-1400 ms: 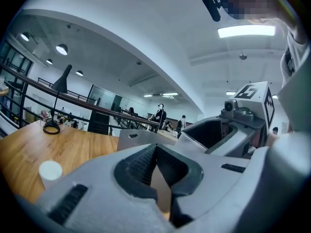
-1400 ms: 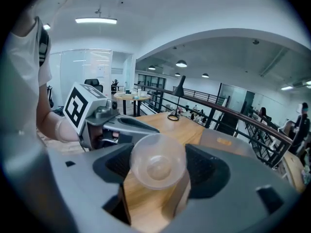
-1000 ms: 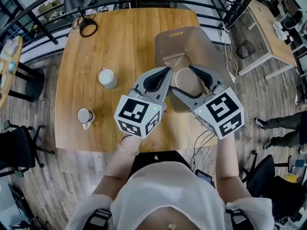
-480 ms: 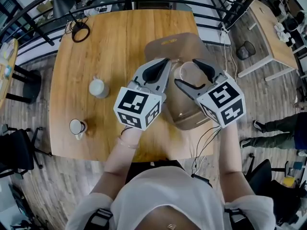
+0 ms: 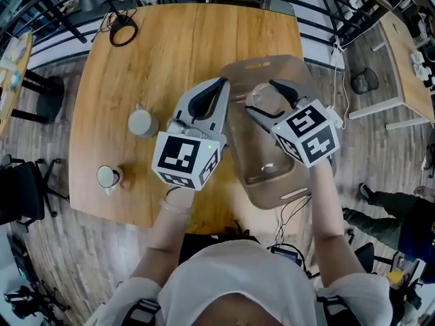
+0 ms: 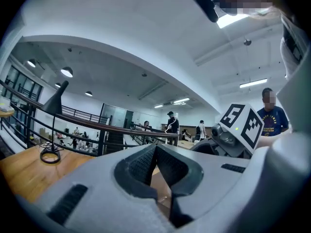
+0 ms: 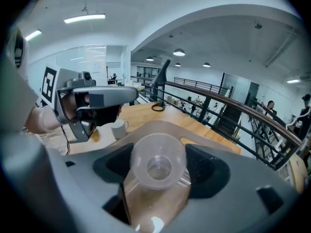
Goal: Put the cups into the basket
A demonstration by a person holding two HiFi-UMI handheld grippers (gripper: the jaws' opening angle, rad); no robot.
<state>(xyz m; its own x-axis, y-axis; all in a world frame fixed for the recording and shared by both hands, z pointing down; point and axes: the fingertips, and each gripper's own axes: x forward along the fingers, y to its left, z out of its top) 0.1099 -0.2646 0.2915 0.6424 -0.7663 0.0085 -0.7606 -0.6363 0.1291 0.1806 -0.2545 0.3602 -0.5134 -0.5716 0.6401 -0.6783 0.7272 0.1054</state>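
Observation:
My right gripper (image 5: pixel 266 100) is shut on a clear plastic cup (image 5: pixel 264 98), held on its side above the far half of a translucent brown basket (image 5: pixel 272 190). In the right gripper view the cup (image 7: pixel 158 170) sits between the two pads with its mouth toward the camera, over the basket (image 7: pixel 141 130). Just left of the basket, my left gripper (image 5: pixel 219 85) hovers with its pads meeting at the tips and nothing between them (image 6: pixel 155 147). A white mug (image 5: pixel 141 122) stands left of it on the table. A second mug (image 5: pixel 109 176) sits near the table's front left edge.
The wooden table (image 5: pixel 170 46) carries a lamp base with a coiled cable (image 5: pixel 122 29) at its far left corner. A black railing (image 5: pixel 319 5) runs behind the table. An office chair (image 5: pixel 20 202) stands at the left, and a person's legs (image 5: pixel 397 212) show at the right.
Both grippers have shifted across the table. The right one still grips the clear cup and now hangs lower over the basket's far half. The mugs have not moved.

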